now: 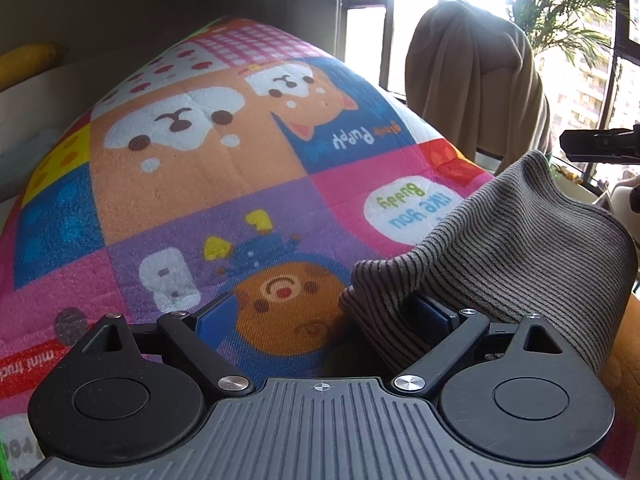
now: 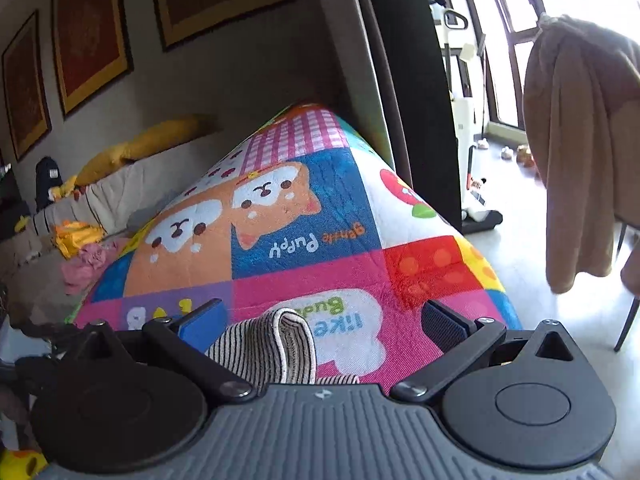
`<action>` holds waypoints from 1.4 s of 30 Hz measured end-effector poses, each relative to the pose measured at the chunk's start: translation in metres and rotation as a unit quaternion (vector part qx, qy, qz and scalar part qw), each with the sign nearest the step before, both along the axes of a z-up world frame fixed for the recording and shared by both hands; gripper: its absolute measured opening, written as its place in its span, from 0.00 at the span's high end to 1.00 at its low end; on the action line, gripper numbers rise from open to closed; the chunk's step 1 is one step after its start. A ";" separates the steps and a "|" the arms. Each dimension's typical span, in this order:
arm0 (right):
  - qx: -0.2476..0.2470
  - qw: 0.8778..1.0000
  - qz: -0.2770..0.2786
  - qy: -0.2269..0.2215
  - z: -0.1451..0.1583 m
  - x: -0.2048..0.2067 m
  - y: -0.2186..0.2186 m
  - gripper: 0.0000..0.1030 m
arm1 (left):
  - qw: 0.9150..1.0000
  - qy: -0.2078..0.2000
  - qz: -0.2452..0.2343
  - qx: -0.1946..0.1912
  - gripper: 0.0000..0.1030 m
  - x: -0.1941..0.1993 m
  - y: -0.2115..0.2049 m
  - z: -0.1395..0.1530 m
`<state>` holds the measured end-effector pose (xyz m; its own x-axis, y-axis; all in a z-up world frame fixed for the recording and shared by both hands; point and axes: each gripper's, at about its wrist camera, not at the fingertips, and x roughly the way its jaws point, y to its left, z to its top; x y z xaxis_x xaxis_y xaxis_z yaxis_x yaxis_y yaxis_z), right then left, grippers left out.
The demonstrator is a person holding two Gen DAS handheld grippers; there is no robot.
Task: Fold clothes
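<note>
A grey-and-black striped garment (image 1: pixel 500 248) lies bunched on the colourful cartoon quilt (image 1: pixel 192 184). In the left wrist view my left gripper (image 1: pixel 324 316) is open just above the quilt; the garment drapes over its right finger (image 1: pixel 434 316), and the left finger (image 1: pixel 214 316) is bare. In the right wrist view my right gripper (image 2: pixel 324 320) is open, and a folded loop of the striped garment (image 2: pixel 276 348) sits between its fingers, nearer the left one (image 2: pixel 204 320). No finger presses the cloth.
A chair draped with a brown blanket (image 1: pixel 472 76) stands by the window beyond the quilt, also in the right wrist view (image 2: pixel 580 140). A sofa with yellow cushions (image 2: pixel 148 144) and loose clothes (image 2: pixel 84 256) lies to the left. The quilt's right edge (image 2: pixel 480 264) drops to pale floor.
</note>
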<state>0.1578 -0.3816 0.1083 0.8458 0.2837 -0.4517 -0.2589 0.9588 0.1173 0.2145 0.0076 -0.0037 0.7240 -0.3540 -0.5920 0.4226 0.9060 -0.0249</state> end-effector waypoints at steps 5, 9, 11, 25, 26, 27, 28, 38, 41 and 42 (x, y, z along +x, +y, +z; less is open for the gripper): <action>-0.191 0.980 -0.019 0.044 -0.047 0.034 0.039 0.00 | 1.000 0.001 0.008 -0.014 0.05 0.005 0.001 0.002; -0.131 0.988 -0.027 0.073 -0.049 0.044 0.022 0.00 | 1.000 -0.008 0.023 -0.018 0.06 -0.006 0.004 0.018; -0.126 0.989 -0.027 0.072 -0.051 0.041 0.019 0.00 | 0.999 -0.006 0.024 -0.026 0.06 -0.018 0.007 0.032; 0.091 0.984 0.087 0.128 -0.012 0.055 -0.014 0.00 | 0.946 0.211 -0.156 -0.192 0.05 -0.084 -0.060 0.010; 0.094 0.982 0.090 0.134 -0.016 0.057 -0.014 0.00 | 0.944 0.223 -0.146 -0.192 0.05 -0.080 -0.065 0.002; 0.099 0.981 0.090 0.141 -0.021 0.059 -0.014 0.00 | 0.943 0.234 -0.136 -0.195 0.05 -0.076 -0.069 -0.004; 0.103 0.980 0.090 0.147 -0.026 0.061 -0.014 0.00 | 0.940 0.243 -0.126 -0.205 0.05 -0.071 -0.069 -0.009; 0.209 0.946 0.138 0.205 -0.059 0.061 -0.002 0.00 | 0.950 0.207 -0.002 -0.234 0.05 -0.026 -0.028 -0.012; 0.205 0.951 0.149 0.176 -0.045 0.054 0.005 0.00 | 0.959 0.174 0.044 -0.221 0.05 -0.009 -0.009 -0.005; 0.203 0.955 0.148 0.158 -0.036 0.052 0.003 0.00 | 0.958 0.174 0.052 -0.220 0.05 -0.004 -0.006 -0.005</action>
